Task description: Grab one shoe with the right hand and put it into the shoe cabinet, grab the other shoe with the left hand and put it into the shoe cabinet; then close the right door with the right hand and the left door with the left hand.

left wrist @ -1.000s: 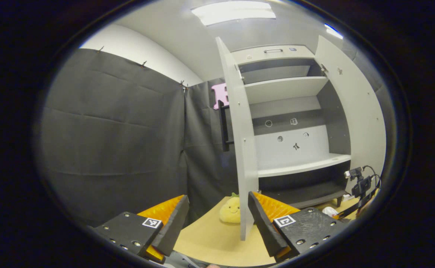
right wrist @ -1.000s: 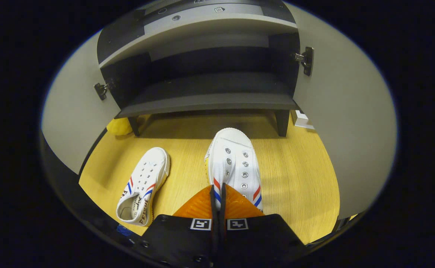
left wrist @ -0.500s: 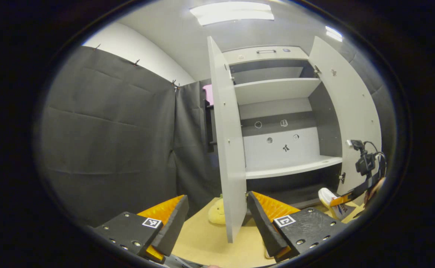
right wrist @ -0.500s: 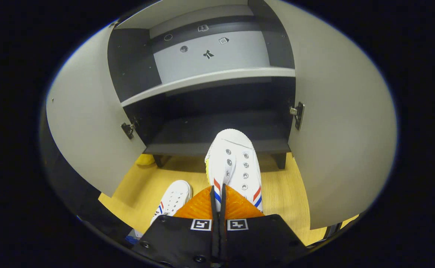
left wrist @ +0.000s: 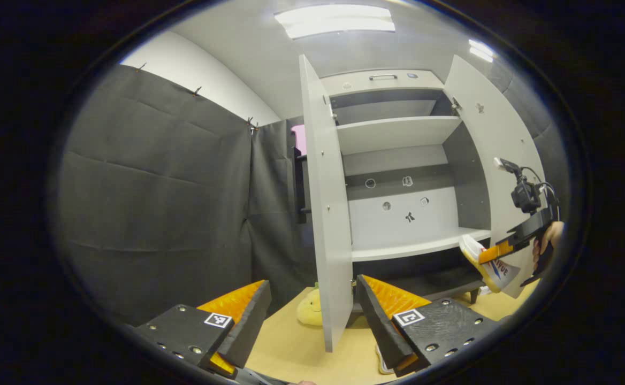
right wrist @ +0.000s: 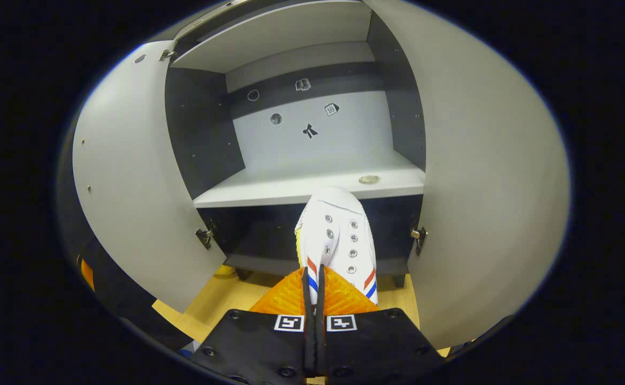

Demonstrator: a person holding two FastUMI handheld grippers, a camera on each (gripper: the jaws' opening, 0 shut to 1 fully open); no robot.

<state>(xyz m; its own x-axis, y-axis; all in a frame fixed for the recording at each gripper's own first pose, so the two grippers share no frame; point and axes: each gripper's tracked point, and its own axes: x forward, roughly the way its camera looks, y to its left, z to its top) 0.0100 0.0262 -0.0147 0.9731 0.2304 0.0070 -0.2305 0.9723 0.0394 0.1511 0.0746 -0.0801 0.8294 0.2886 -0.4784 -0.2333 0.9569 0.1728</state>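
At the open cabinet (right wrist: 312, 182), the right gripper (right wrist: 312, 289) had come up off the floor over the last second, its fingers pinched nearly together on the tongue edge of the white shoe (right wrist: 336, 235). That shoe, which had been low over the wooden floor (right wrist: 221, 294) a moment earlier, now hung with its toe level with the front edge of the pale middle shelf (right wrist: 269, 187), just short of it. From the left gripper view the same shoe (left wrist: 486, 262) showed beside the right door (left wrist: 492, 144), carried by a hand (left wrist: 545, 246). I judged the first placement well under way, with only the push inward and the release left.

Both doors stood wide: the left door (right wrist: 125, 182) and right door framed a broad gap, so the shoe had room on either side. The shelf lip was the edge to clear; a small round thing (right wrist: 369, 179) lay on the shelf ahead of the toe. Above, the next shelf sat well clear.

The left gripper (left wrist: 312, 315) waited low with its fingers wide apart and nothing in them, near the left door's outer edge (left wrist: 328, 214). A yellow plush toy (left wrist: 310, 310) sat on the floor behind that door
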